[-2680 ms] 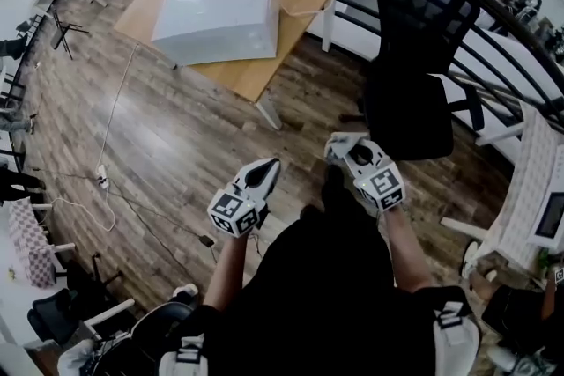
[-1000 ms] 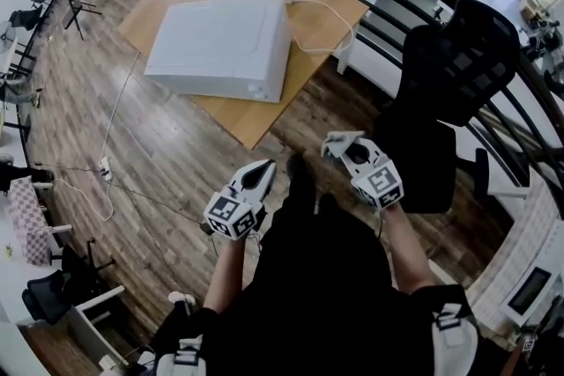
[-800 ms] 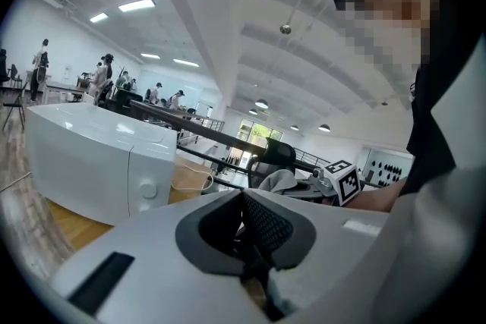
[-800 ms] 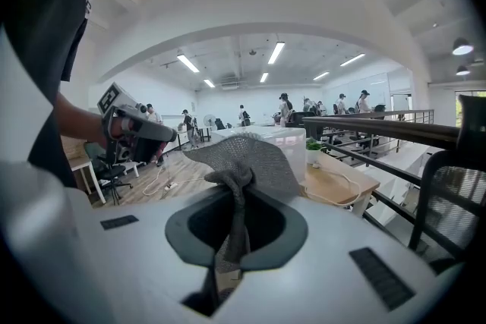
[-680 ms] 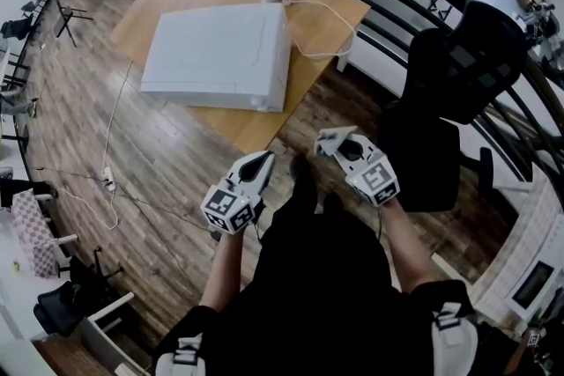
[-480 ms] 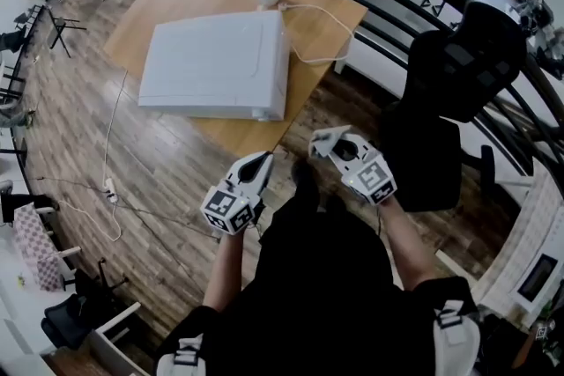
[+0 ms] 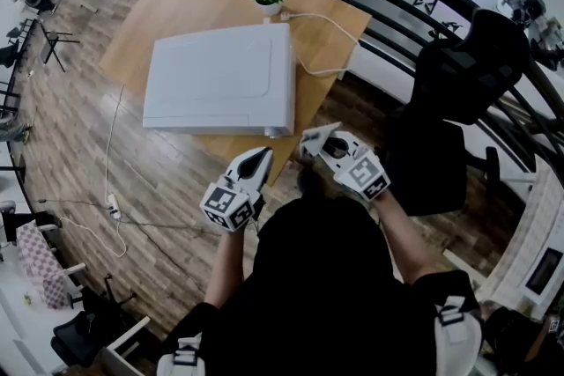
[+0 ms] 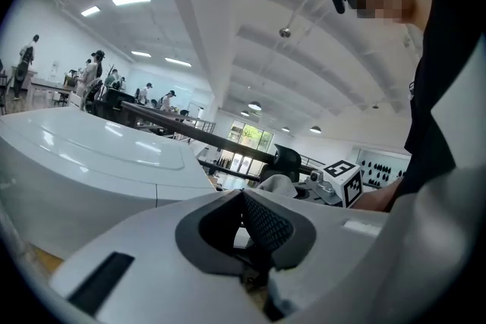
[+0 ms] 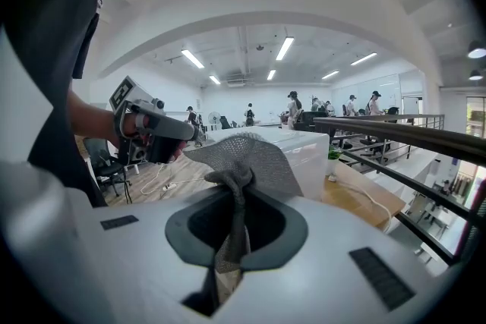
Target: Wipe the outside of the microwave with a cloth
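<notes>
Right claw (image 7: 314, 145) clenches a grey mesh cloth (image 9: 247, 152); left claw (image 7: 261, 158) clenched, empty; both near the white boxy microwave (image 7: 220, 79) on the wooden worktop (image 7: 198, 0).

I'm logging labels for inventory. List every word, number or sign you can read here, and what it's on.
No readable text in any view.
On the microwave: no legible brand or label.
On the left gripper and right gripper: only black-and-white square patterns, no characters.
On the cloth: nothing printed.

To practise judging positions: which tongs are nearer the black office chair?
Right. The right tongs, gripping the cloth, are just left of the black office chair; the left tongs are farther left, beyond them.
</notes>
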Demonstrator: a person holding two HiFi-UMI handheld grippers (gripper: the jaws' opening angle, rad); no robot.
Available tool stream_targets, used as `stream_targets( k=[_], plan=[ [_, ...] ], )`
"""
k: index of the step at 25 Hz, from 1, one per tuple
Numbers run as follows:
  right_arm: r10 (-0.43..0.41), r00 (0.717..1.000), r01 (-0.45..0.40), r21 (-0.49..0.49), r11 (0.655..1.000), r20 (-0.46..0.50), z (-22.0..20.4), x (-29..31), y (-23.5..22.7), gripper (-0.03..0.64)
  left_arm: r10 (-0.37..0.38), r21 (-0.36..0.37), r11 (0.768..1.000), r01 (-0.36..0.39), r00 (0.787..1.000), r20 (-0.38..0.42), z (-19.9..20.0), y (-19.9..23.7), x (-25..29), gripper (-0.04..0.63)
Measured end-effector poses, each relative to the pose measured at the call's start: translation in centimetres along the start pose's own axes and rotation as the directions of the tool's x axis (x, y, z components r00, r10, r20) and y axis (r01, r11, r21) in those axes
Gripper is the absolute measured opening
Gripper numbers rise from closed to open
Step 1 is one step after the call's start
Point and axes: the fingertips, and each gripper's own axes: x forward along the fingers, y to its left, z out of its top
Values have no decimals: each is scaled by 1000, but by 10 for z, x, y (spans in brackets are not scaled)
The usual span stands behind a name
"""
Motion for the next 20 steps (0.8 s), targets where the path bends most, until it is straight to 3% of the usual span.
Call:
stream_targets(
  k=[7, 20],
  plan=[
    [-16, 1000, 16, 1, 1000, 13, 12, 28, -1, 15, -20, 38, 999, 20, 1000, 11, 19, 31, 0, 0],
    [-2, 1000, 2, 24, 1000, -1, 5, 46, -2, 15, -17, 39, 999, 18, 1000, -3, 18, 35, -5, 0]
  ],
)
